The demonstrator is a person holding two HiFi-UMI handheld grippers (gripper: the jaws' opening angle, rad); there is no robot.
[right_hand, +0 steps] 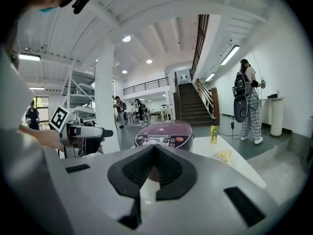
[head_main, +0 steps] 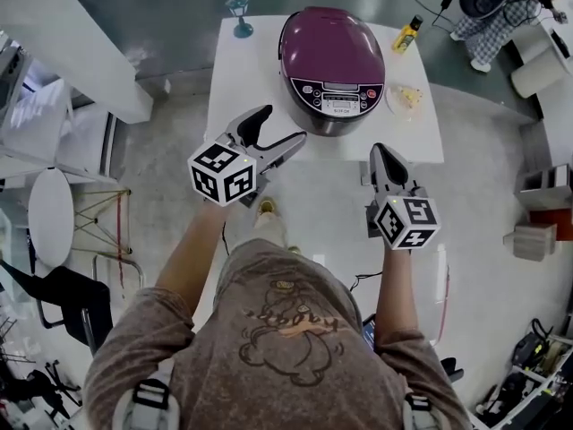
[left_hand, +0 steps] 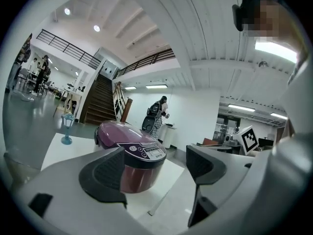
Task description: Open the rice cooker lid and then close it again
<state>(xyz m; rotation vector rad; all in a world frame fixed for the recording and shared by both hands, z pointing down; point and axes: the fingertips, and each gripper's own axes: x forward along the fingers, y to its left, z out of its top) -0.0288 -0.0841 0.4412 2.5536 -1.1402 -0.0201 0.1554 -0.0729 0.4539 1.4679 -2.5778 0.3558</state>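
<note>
Checking the rice cooker (head_main: 331, 61) first: where is it sitting, and is the lid (head_main: 324, 41) up? (A)

It is standing near the front edge of the white bench (head_main: 235, 88), with the control panel (head_main: 337, 98) facing the person. The lid is lying flat and shut, so by my reading no part of the task is showing as done. (B)

What are the fingers doing? (A)

The left gripper (head_main: 282, 125) is hovering off the bench's front edge, just left of the cooker. Its fingers are standing wide apart with nothing between them. In the left gripper view the cooker is showing beyond the gap, not inside it. The right gripper (head_main: 382, 155) is hanging in front of the bench on the right, fingers pressed together on nothing. Neither is touching the cooker. (B)

Is anything else sharing the bench? (A)

A blue goblet (head_main: 240, 14) is standing at the far left corner and a yellow bottle (head_main: 408, 34) at the far right. Something pale yellow (head_main: 407, 97) is lying just right of the cooker. None of these is crowding the lid. (B)

So what is remaining? (A)

Everything, I am judging. That means reaching the release, letting the lid swing up, then pressing it down until it latches. I am guessing the release sits at the lid's front edge, though I am not making it out here. (B)
</note>
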